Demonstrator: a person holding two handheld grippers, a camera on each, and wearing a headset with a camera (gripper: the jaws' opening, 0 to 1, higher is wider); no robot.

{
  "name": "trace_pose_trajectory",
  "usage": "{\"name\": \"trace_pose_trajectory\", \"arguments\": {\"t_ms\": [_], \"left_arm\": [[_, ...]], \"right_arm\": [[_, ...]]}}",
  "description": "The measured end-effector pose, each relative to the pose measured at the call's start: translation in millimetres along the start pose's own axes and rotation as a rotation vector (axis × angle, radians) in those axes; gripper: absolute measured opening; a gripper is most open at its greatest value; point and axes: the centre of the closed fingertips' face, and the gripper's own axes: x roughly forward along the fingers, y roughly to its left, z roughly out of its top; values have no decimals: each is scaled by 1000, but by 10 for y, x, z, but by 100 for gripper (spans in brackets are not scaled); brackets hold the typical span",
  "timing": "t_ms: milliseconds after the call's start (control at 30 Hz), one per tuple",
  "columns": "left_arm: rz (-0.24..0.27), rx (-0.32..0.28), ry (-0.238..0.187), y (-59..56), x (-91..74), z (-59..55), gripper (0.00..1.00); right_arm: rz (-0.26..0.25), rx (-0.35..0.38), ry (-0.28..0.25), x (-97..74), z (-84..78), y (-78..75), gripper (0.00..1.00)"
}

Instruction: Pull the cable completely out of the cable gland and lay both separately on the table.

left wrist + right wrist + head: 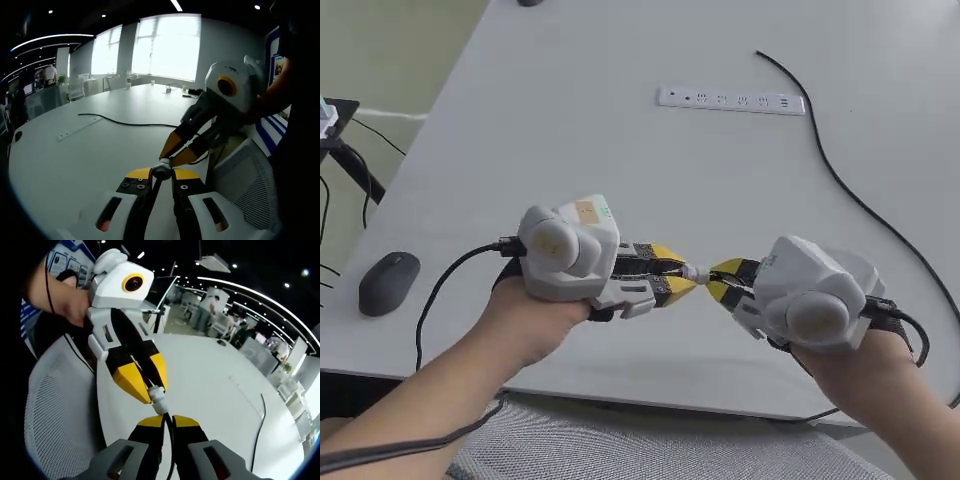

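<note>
Two tools tip to tip over the tabletop (620, 150): pinching the cable gland (696, 271) in the left tool (681, 272), clamping the black cable (169, 440) in the right tool (719, 279), just behind.

place: open-plan office | evidence: white desk (620, 150), power strip (730, 100), mouse (388, 283), mesh chair (55, 405)

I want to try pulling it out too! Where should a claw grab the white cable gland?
Pinch the cable gland across its round body, coming end-on from the side away from the cable, as the left claw does. It is short, so that leaves the cable free for the right claw.
</note>
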Motion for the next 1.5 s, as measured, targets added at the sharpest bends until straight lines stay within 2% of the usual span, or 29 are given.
{"name": "trace_pose_trajectory", "arguments": {"t_ms": [133, 267, 467, 600, 833, 933, 1000, 1100, 1267, 1333, 1433, 1500], "left_arm": [[0, 4, 1, -5, 1, 6, 15], [1, 9, 0, -8, -8, 19, 15], [1, 7, -6, 0, -38, 25, 15], [0, 4, -12, -7, -54, 31, 15], [-8, 8, -10, -25, -63, 25, 15], [-8, 9, -11, -28, -65, 28, 15], [-4, 8, -17, -17, -73, 32, 15], [-1, 4, -21, -5, -81, 27, 15], [7, -1, -23, 13, -105, 4, 15], [7, -1, -23, 7, -110, -6, 15], [10, -4, -26, 11, -118, -13, 15], [14, -6, -29, 24, -124, -17, 15]], "right_arm": [[-3, 24, -9, -10, -7, -3, 1], [-3, 100, -31, -15, -11, -19, 1], [-21, 146, -1, -33, -146, -64, 1], [-31, 240, 11, -61, -259, -106, 1], [-38, 323, 21, -77, -381, -105, 1], [-49, 371, 39, -68, -450, -110, 1], [-76, 403, 59, -70, -523, -153, 1], [-86, 506, 65, -66, -593, -168, 1], [-111, 579, 118, -51, -787, -195, 1], [-120, 647, 129, -47, -854, -193, 1], [-128, 709, 172, -34, -997, -183, 1], [-131, 747, 179, -32, -1032, -174, 1]]}}
